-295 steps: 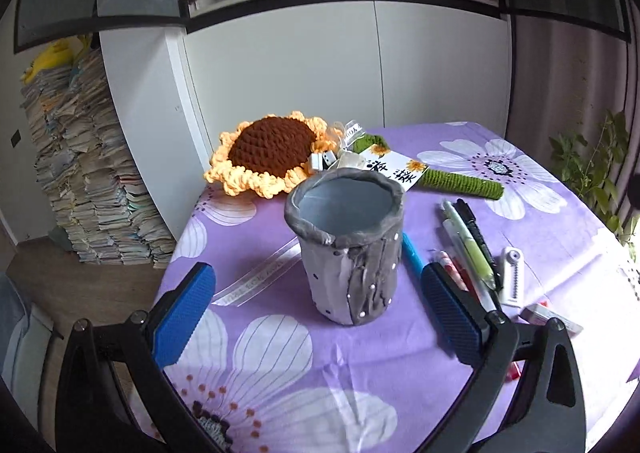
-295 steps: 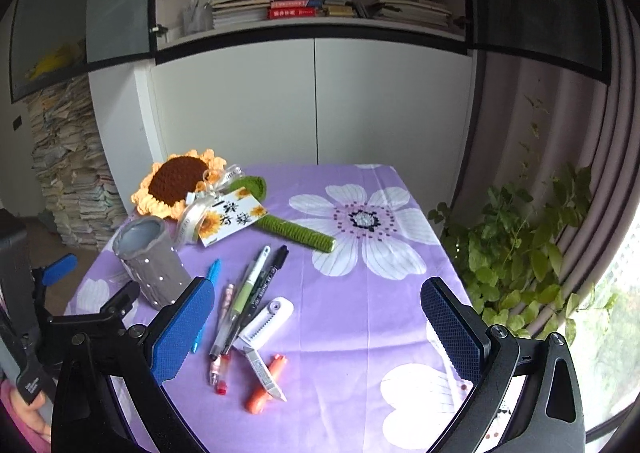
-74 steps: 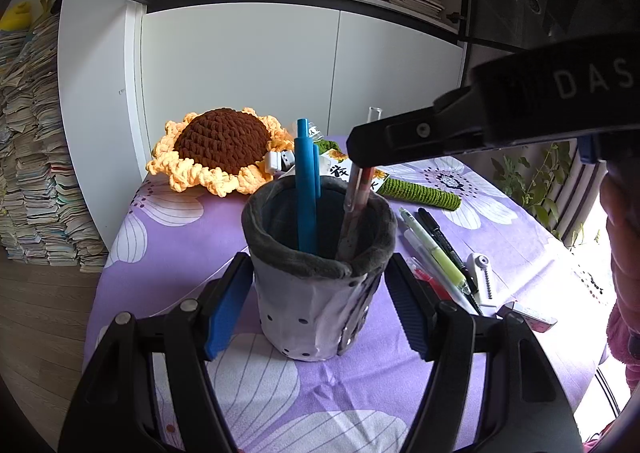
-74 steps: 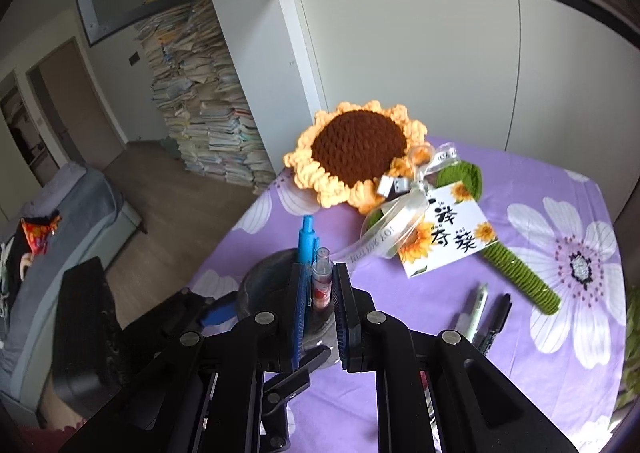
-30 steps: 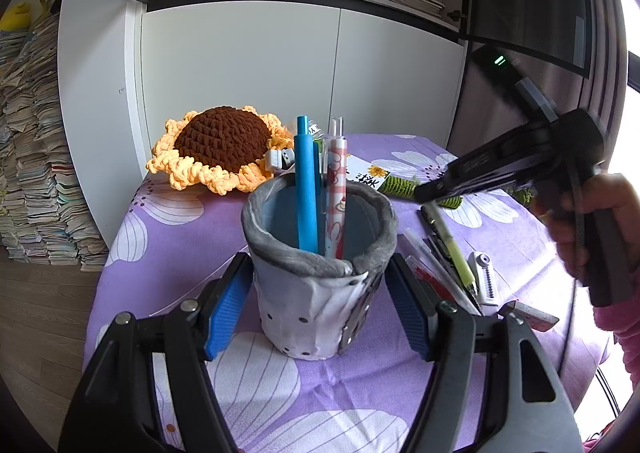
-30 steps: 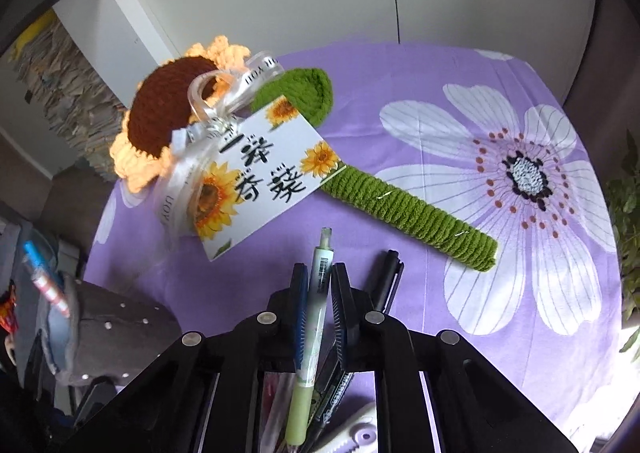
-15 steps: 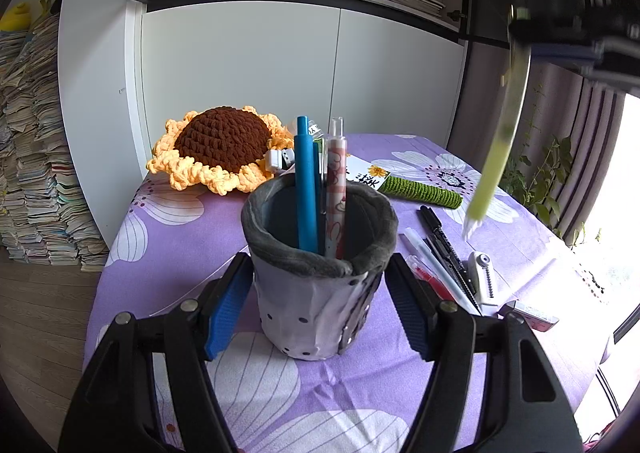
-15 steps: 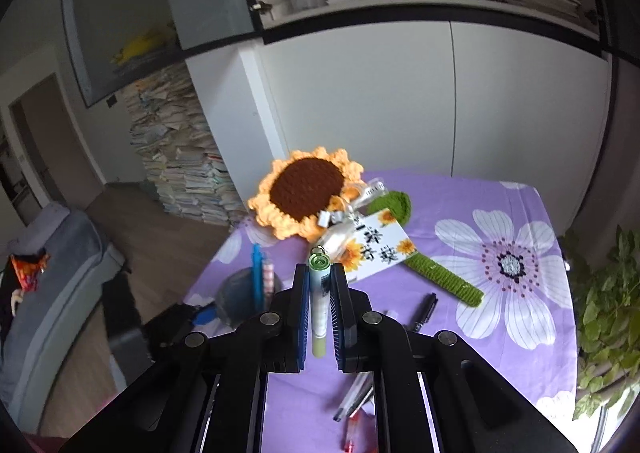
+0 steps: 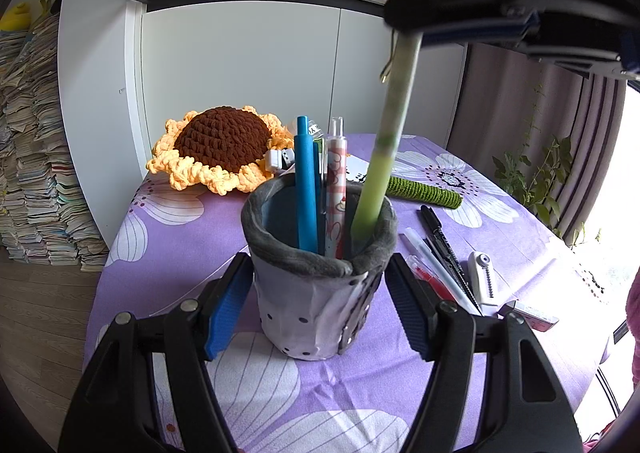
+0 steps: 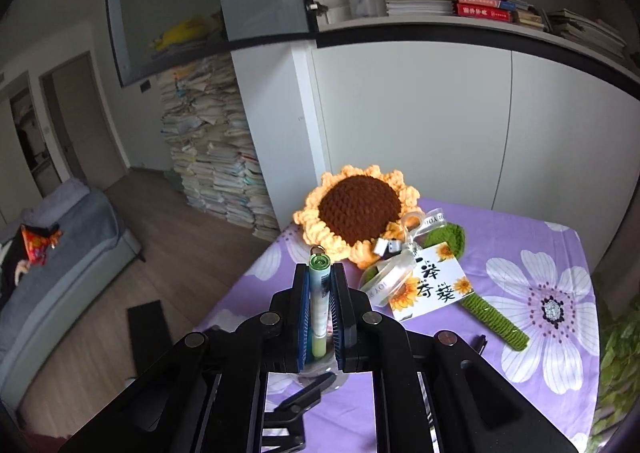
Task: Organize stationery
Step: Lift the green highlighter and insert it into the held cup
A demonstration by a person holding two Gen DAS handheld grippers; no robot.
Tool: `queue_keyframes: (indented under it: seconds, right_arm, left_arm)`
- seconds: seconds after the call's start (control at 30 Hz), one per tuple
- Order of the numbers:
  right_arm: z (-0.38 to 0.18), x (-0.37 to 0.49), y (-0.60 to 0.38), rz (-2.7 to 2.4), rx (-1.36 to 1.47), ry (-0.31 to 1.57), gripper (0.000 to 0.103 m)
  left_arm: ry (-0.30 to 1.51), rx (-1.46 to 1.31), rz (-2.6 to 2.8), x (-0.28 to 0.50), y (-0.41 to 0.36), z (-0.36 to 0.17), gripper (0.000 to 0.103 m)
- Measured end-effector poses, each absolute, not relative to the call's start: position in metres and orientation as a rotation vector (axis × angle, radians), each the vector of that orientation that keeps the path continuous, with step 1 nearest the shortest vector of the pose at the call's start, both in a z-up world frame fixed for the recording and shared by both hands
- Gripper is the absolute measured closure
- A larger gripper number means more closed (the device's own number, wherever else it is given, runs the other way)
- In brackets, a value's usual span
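Right gripper [image 10: 320, 313] is clenched on a green pen [image 9: 384, 157], its blue pads pinching the upper barrel; the pen hangs nearly upright with its lower end inside the grey cup [image 9: 316, 293], at about 3 o'clock of the rim. Left gripper [image 9: 316, 305] brackets that cup, blue pads at 9 and 3 o'clock against or just beside its soft wall; whether they press cannot be told. A blue pen [image 9: 306, 189] and a pink pen [image 9: 335, 189] already stand in the cup. On the purple surface [image 9: 168, 245] at 3 o'clock of the cup lie more pens [image 9: 438, 249] and a white tape dispenser [image 9: 482, 281]. A crochet sunflower [image 9: 220, 149] lies at 11 o'clock.
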State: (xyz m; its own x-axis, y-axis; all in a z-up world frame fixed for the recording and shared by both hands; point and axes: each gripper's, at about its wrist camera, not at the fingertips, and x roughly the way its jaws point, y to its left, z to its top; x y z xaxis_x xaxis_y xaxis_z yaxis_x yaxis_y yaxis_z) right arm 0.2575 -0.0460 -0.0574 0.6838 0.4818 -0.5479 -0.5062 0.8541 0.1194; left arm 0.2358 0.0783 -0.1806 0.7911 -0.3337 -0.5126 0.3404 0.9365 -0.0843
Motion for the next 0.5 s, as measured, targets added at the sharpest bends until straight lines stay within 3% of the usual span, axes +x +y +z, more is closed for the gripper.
queue_keyframes:
  seconds: [0.5]
  right_arm:
    - [-0.109, 0.277, -0.037, 0.554, -0.071, 0.783, 0.092]
  left_arm:
    - [0.549, 0.014, -0.363, 0.236, 0.078, -0.181, 0.034]
